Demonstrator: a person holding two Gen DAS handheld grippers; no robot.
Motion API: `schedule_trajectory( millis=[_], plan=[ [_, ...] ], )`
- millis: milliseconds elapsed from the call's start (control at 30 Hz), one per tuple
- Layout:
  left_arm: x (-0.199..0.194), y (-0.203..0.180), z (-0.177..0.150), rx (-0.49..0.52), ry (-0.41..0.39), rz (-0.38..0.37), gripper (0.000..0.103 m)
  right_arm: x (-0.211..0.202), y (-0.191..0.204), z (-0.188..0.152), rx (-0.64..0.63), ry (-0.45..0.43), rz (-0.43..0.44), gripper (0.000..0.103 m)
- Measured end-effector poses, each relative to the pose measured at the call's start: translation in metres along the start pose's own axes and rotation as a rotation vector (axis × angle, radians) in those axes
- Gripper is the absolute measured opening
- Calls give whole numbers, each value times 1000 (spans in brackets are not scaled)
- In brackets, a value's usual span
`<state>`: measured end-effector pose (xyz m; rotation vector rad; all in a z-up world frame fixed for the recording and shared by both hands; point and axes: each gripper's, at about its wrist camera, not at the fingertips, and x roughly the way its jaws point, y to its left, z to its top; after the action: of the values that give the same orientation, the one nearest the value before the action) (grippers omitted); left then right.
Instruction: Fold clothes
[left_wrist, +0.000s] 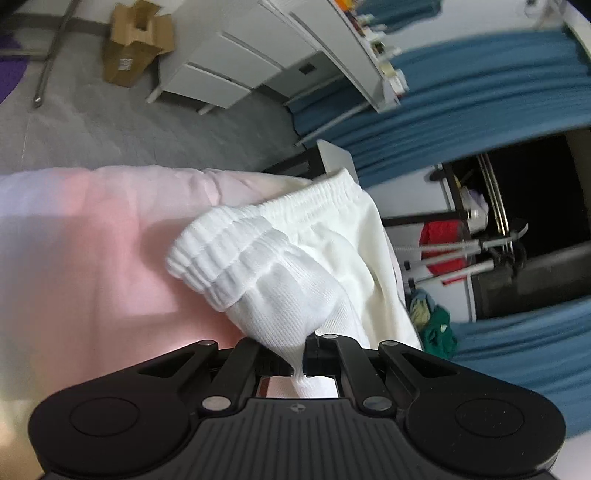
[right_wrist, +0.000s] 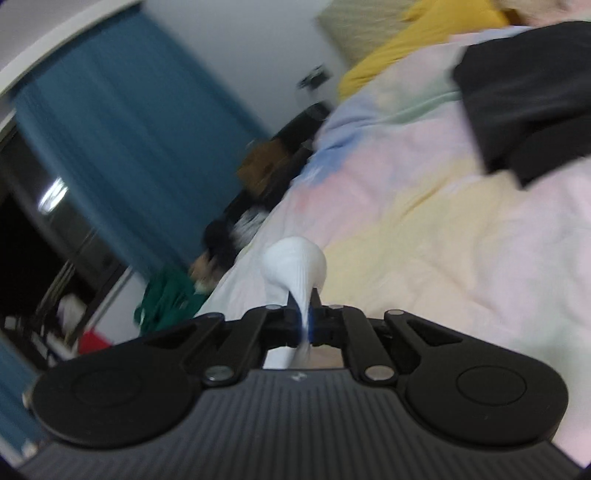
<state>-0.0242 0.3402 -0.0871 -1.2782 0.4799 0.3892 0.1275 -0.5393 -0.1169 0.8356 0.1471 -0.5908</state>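
Left gripper (left_wrist: 304, 360) clamped on a white garment (left_wrist: 280, 266), ribbed waistband bunched just ahead of the fingers, cloth hanging over the pastel bedspread (left_wrist: 92, 251); right gripper (right_wrist: 304, 325) pinched on a white fold (right_wrist: 295, 266) bulging beyond the tips, above the same bedspread (right_wrist: 424, 221), blurred; black garment (right_wrist: 524, 99) well apart

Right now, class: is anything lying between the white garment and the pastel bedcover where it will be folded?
Nothing visible: both claws, left claw and right claw, grip the white garment above bare bedcover.
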Motion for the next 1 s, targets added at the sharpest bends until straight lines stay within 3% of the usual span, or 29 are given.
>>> schedule_trajectory(
  millis=[167,333,433,567,700,733,800,867,933,1000],
  plan=[
    [-21,17,8,-43,29,-20,3,-25,-14,9,-53,-20,-210,6],
    [-30,26,10,-31,34,54,3,-14,-53,5,85,140,-437,6],
    [-29,22,5,5,27,111,3,1,-74,-6,108,253,-512,6],
    [-30,12,-1,84,10,142,4,0,-76,-10,101,260,-510,9],
    [-42,-5,-10,200,-40,169,6,-15,-65,3,165,164,-434,11],
    [-46,-10,-12,230,-54,173,12,-18,-62,6,164,144,-420,15],
    [-54,-18,-17,288,-81,180,24,-22,-54,10,140,105,-398,26],
    [-62,-29,-26,369,-109,198,42,-26,-45,12,103,54,-383,54],
    [-66,-37,-34,432,-135,209,51,-28,-35,15,45,1,-378,70],
    [-73,-46,-47,503,-168,222,59,-29,-24,16,-13,-30,-361,74]
  ],
)
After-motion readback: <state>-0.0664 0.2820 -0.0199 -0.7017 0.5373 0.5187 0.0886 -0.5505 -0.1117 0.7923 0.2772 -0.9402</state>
